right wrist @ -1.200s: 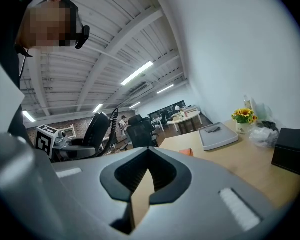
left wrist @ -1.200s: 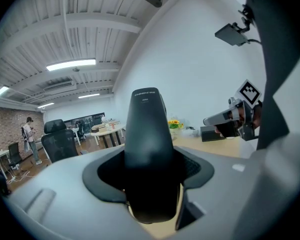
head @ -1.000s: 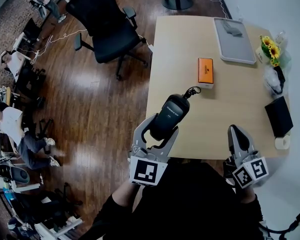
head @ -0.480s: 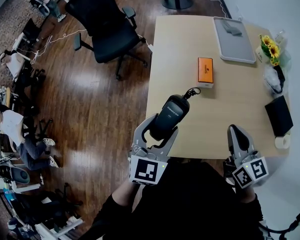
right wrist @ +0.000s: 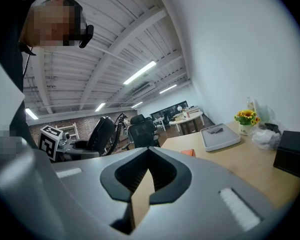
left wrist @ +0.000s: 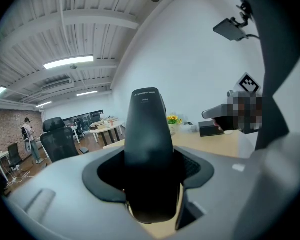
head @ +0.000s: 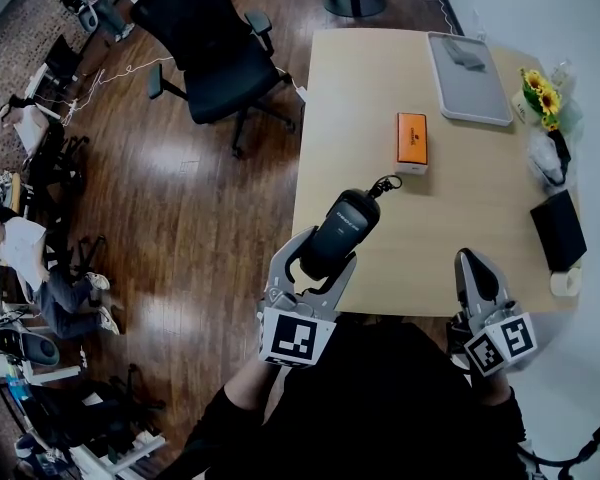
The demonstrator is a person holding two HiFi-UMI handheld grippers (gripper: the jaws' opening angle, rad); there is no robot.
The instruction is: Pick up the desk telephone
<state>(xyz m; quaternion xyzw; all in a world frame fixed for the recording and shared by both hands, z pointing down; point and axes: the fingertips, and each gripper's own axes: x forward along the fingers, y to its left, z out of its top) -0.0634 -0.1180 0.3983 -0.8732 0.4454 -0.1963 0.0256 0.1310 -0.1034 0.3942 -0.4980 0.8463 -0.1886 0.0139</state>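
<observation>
Head view, left to right. Black office chair (head: 215,58) stands on the wood floor, apart from the table (head: 350,98). Left gripper (head: 320,260) sits at the table's near left edge, jaws clamped on the lower end of the desk telephone (head: 342,228). The coiled cord (head: 385,182) shows at the telephone's far end.

Left gripper view: the telephone stands upright between both jaw pads and fills the gap.

Orange box (head: 411,143) lies mid-table, grey tray (head: 467,78) at the far side. Right gripper (head: 477,266) is by the near edge, well apart from the telephone.

Right gripper view: jaws drawn together to a thin slit, nothing between them.

Sunflowers (head: 542,96) and a black box (head: 557,230) sit along the table's right edge.
</observation>
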